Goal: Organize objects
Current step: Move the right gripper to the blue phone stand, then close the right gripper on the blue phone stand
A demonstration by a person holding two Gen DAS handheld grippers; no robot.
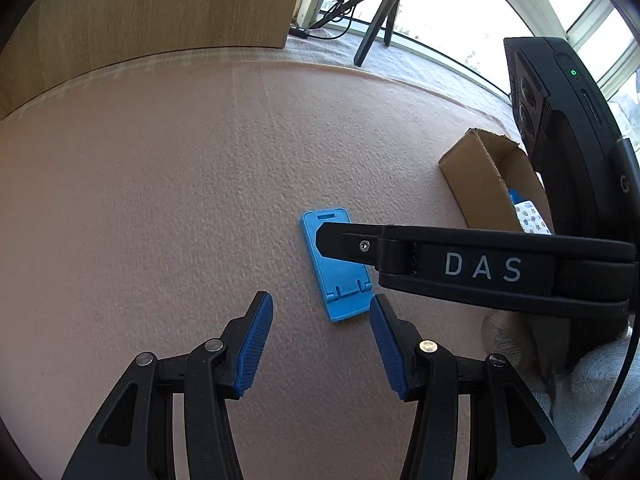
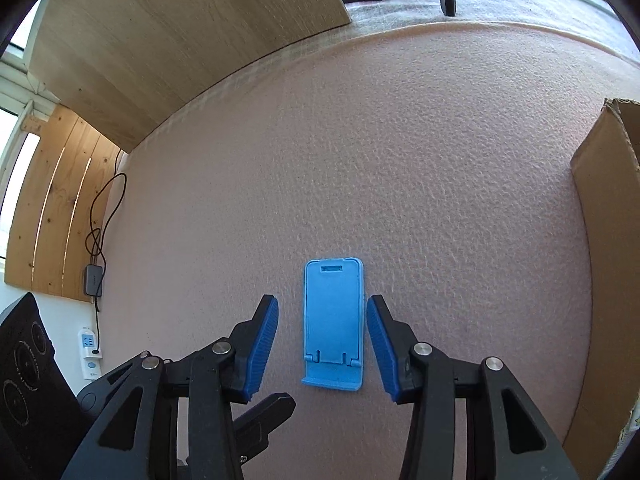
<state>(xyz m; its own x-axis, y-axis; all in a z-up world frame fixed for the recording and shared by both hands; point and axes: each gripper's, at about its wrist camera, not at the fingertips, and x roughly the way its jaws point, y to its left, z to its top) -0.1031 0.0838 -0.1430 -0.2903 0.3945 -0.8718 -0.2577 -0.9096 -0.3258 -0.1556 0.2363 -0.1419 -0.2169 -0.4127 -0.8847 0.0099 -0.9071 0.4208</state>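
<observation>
Left wrist view: my left gripper (image 1: pixel 321 346) hangs spread and empty over the pink foam mat (image 1: pixel 180 200), its pads just short of the near end of the blue folding phone stand (image 1: pixel 340 276).
Phone stand: it lies flat on the mat, folded, lengthwise between my right gripper (image 2: pixel 322 350) pads.
Right gripper: spread wide, one pad on each long side of the stand, neither touching it that I can see.
Cardboard box (image 2: pixel 604 260): open, at the right, near the stand.
Step in hand: lining up to pick up the stand, I judge.
Next move: lower, pinch its long edges squarely, then carry it right to the box.
</observation>
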